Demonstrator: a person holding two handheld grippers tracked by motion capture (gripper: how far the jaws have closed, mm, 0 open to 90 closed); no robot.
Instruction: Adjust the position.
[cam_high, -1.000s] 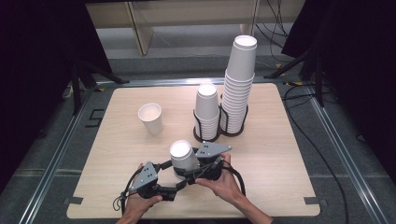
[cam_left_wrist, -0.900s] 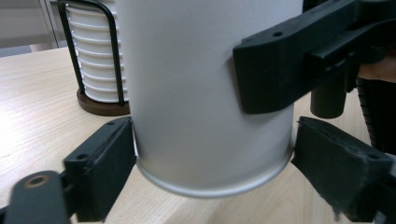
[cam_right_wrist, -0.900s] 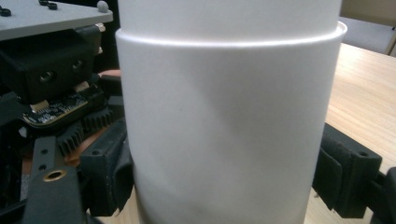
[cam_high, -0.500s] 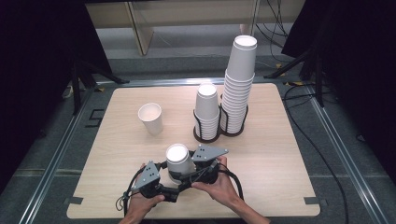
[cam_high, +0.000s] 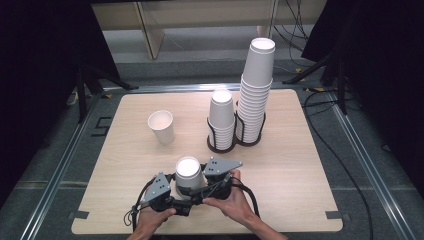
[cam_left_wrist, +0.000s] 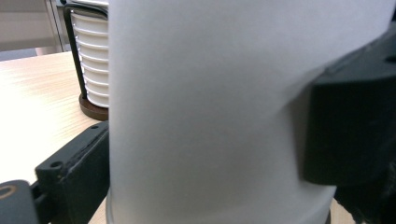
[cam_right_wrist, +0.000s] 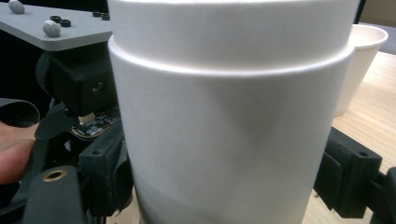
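Each hand-held gripper is a black, blocky tool. The left hand-held gripper (cam_high: 172, 192) and the right hand-held gripper (cam_high: 207, 180) both carry a flat grey three-cornered plate on top, studded with small grey knobs and black rings. Thin black cables loop from their backs. The jaws are matt black with square padded ends and small screw holes; one brass-coloured eyelet sits low on an arm. The forearms are bare, with no sleeves.

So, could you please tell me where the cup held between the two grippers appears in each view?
High view: the held cup sits low at centre, between the left gripper and right gripper.
Left gripper view: its white wall spans the centre.
Right gripper view: its wall and lip span the centre.
Shared landmark: the wooden table.
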